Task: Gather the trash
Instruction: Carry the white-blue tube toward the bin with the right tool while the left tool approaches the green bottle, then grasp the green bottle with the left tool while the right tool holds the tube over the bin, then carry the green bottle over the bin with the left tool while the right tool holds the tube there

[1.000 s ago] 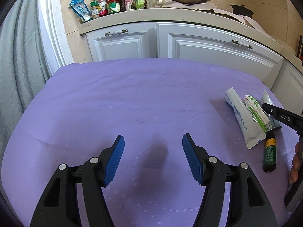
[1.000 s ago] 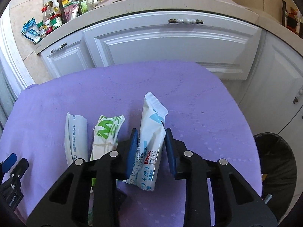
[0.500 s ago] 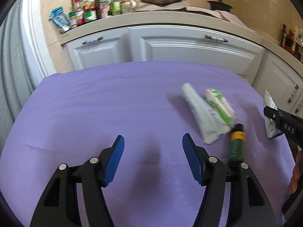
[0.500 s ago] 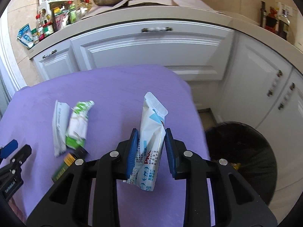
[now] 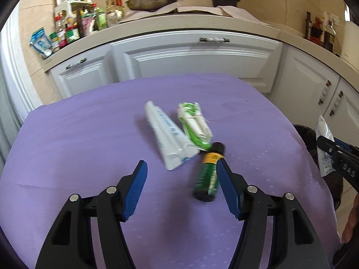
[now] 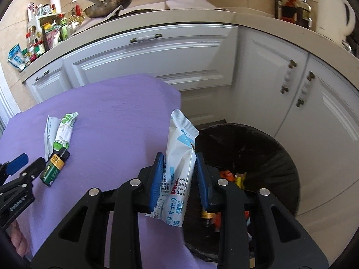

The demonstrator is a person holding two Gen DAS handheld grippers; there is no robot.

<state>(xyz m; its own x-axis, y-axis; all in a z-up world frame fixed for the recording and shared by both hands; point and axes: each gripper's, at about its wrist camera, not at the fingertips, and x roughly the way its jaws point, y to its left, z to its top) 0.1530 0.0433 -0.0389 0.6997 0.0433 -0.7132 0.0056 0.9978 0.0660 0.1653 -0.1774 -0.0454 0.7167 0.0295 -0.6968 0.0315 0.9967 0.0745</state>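
My right gripper [image 6: 179,159] is shut on a white and blue pouch [image 6: 179,157] and holds it upright at the table's right edge, beside a black-lined trash bin [image 6: 264,148]. My left gripper [image 5: 180,168] is open above the purple table [image 5: 78,145]. Just ahead of it lie a white wrapper [image 5: 166,139], a green and white wrapper [image 5: 195,123] and a small dark green bottle with a yellow label [image 5: 208,174], which lies close by the right finger [image 5: 226,188]. The same three things show in the right wrist view: white wrapper [image 6: 49,132], green wrapper [image 6: 65,130], bottle [image 6: 55,165].
The bin holds several pieces of trash [image 6: 233,177]. White cabinets [image 5: 190,58] stand behind the table under a counter with bottles and jars [image 5: 74,27] and a pan [image 5: 152,1]. A white kettle [image 6: 334,15] stands on the counter at far right.
My right gripper has carried the pouch rightward from over the table to the bin's side. My left gripper has moved right, so the wrappers and bottle now lie just ahead of it.
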